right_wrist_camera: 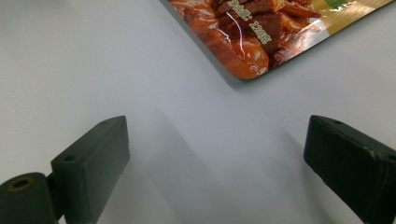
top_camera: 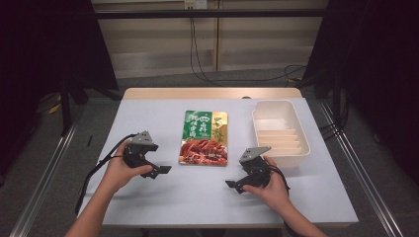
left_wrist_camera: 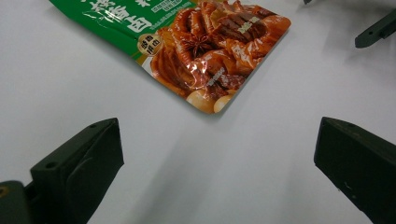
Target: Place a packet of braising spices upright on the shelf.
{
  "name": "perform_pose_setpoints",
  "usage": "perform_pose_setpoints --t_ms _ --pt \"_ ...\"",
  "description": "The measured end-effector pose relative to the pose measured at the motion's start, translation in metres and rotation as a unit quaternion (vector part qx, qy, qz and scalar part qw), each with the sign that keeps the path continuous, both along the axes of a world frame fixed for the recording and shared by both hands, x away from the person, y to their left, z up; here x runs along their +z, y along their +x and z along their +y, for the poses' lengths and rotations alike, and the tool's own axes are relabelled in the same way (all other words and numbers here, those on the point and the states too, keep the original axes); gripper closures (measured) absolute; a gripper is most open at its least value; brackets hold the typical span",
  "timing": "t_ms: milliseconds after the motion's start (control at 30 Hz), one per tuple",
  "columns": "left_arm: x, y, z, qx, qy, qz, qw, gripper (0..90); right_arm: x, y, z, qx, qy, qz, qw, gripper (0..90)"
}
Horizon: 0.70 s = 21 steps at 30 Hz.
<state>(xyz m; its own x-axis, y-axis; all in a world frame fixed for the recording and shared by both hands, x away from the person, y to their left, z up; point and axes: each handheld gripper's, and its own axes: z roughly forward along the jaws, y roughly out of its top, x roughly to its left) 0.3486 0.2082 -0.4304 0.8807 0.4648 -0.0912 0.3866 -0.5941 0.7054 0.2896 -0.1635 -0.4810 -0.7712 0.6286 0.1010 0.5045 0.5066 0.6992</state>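
High view: the food pouch (top_camera: 203, 138) lies flat mid-table (top_camera: 148, 197), long side running 12 to 6. Both tongs are wide open and hold nothing. Left tongs (top_camera: 162, 170) sit at its 8, right tongs (top_camera: 234, 185) at its 4, about equally near.

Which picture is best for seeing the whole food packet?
The high view: the food packet lies whole and flat on the table, between both grippers, beside the white tray. The left gripper view catches just one corner and part of its green top; the right gripper view just one meaty corner.
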Motion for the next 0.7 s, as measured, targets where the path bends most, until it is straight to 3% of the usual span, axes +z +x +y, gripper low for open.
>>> perform_pose_setpoints --t_ms 133,200,433,700 --pt "-0.002 -0.002 -0.003 -0.002 -0.005 0.002 1.0000 1.2 0.003 0.000 0.000 -0.004 0.003 0.000 1.0000 7.0" --pt "-0.005 -0.006 -0.004 -0.002 0.011 -0.003 0.9999 1.0 0.006 0.000 -0.001 -0.005 0.000 -0.001 1.0000 5.5" --pt "-0.006 -0.012 -0.002 -0.011 0.010 0.003 0.9999 1.1 0.017 0.006 -0.005 -0.009 0.013 0.000 0.9999 5.7" --pt "-0.008 -0.017 0.007 0.014 0.004 -0.003 0.9999 0.8 0.027 0.020 0.007 -0.008 0.012 0.009 0.9999 5.0"
